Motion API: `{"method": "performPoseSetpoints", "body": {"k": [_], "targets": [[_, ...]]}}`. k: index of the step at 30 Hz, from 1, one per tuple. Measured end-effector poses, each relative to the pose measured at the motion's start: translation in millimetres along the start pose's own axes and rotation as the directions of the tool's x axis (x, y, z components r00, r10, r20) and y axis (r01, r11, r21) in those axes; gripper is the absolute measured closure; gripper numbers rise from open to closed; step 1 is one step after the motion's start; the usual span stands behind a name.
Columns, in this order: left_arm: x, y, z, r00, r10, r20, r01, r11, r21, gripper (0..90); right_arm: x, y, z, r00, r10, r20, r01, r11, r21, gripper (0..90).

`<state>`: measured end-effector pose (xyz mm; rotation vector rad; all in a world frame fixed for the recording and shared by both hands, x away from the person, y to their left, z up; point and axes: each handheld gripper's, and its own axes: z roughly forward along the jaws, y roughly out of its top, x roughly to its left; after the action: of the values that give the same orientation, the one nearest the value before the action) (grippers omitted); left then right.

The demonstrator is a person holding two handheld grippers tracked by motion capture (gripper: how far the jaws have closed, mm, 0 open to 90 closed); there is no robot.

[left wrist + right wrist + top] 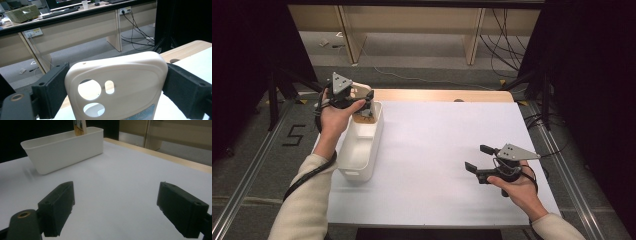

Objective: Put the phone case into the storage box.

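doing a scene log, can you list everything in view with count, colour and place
phone case: 1, cream, between the left gripper's jaws above the bin's far end
bin: 1, white, left side of the table
item in bin: 1, brownish, upright at the bin's far end, too small to identify
table: 1, white top with a wooden far edge
desks: beige, beyond the table, cables beneath
left gripper: 1, black, pads against the case's sides
right gripper: 1, black, jaws open, above the table's right side
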<state>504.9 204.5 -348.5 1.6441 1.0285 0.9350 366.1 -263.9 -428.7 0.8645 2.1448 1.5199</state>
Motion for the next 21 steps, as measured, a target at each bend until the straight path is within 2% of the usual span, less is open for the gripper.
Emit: {"method": "performPoseSetpoints", "body": {"k": [21], "targets": [[1.8,0.3,4.7,1.0,0.001,-0.002,-0.001,1.0,0.007,10.9,0.0,-0.2,0.2,1.0,0.002,-0.002,-0.002,1.0,-0.001,15.6]]}}
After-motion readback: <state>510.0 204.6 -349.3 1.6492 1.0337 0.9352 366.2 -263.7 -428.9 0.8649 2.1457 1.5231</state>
